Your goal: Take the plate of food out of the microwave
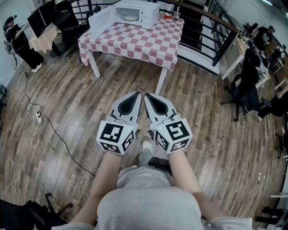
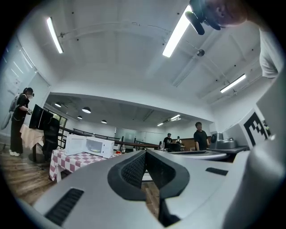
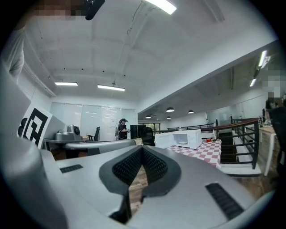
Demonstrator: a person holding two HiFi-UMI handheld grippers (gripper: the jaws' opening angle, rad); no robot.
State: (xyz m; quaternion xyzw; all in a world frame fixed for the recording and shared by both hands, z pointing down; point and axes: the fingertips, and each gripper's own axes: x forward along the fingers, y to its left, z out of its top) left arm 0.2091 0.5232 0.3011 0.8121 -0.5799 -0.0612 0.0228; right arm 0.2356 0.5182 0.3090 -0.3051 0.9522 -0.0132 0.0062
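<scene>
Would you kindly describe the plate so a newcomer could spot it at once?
Find the table with the red-and-white checked cloth by the railing; a white microwave stands on it, door open. The plate is the pale round thing inside, unlike the small items out on the cloth.

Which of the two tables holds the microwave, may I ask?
The table with the red-and-white checked cloth bears the microwave; the pale wooden desk at right has no cloth.
</scene>
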